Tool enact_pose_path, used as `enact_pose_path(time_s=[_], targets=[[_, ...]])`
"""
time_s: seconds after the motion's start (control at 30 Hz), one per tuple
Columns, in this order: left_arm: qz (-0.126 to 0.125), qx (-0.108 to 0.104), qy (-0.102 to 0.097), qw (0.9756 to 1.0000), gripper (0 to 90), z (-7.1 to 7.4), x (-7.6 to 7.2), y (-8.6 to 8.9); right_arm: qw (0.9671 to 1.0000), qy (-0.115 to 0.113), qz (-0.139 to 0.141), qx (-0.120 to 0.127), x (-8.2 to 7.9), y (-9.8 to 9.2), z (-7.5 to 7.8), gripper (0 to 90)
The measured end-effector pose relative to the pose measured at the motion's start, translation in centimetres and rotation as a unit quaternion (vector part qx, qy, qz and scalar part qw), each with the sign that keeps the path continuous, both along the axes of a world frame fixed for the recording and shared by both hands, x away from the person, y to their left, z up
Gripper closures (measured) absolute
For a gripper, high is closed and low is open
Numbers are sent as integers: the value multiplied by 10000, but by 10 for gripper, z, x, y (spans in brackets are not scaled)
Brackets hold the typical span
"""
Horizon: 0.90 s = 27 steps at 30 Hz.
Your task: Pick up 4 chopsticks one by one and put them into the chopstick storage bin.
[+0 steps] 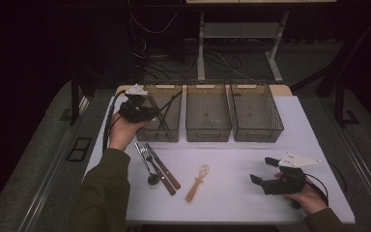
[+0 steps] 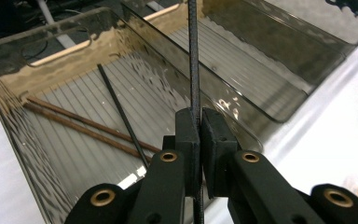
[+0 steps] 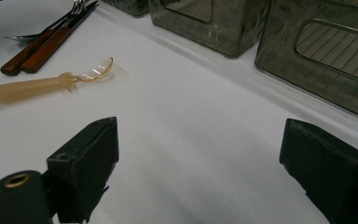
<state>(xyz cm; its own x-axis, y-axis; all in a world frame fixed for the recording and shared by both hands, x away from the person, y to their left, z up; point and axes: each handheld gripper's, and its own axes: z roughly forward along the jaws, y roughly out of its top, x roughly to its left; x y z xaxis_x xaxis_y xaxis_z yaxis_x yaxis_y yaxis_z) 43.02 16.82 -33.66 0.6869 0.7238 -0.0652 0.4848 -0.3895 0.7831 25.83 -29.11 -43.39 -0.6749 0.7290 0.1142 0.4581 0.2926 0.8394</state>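
The table (image 1: 251, 159) has a white top. Three clear bins (image 1: 208, 112) stand side by side along its far edge. Nearer, a fork (image 1: 143, 153), a spoon (image 1: 150, 173) and two wooden-handled knives (image 1: 164, 170) lie together, with an amber plastic spoon (image 1: 197, 182) just to their right.

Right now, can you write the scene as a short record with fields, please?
left gripper: fingers shut on a black chopstick, held above the left bin
right gripper: fingers open, nothing between them, resting low over the table
left bin contents: two brown chopsticks and one black one
other two bins: middle bin and right bin hold no cutlery
on the table: fork, spoon and knife with wooden handles; amber plastic spoon
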Motion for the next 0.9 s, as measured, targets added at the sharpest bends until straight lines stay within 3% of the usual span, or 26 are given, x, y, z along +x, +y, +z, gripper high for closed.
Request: enact_pose_path(time_s=[0.17, 0.37, 0.57, 0.9], targets=[[111, -111, -57, 9999, 852, 3, 15, -3, 10000, -12, -2, 4, 0, 1, 0, 117], [172, -58, -108, 9998, 852, 0, 32, -9, 10000, -46, -8, 21, 0, -1, 1, 117], [253, 97, -128, 9995, 852, -9, 48, -15, 10000, -31, 17, 54, -1, 0, 1, 118], [547, 30, -41, 9985, 852, -23, 63, -12, 10000, -52, 45, 65, -1, -1, 1, 117]])
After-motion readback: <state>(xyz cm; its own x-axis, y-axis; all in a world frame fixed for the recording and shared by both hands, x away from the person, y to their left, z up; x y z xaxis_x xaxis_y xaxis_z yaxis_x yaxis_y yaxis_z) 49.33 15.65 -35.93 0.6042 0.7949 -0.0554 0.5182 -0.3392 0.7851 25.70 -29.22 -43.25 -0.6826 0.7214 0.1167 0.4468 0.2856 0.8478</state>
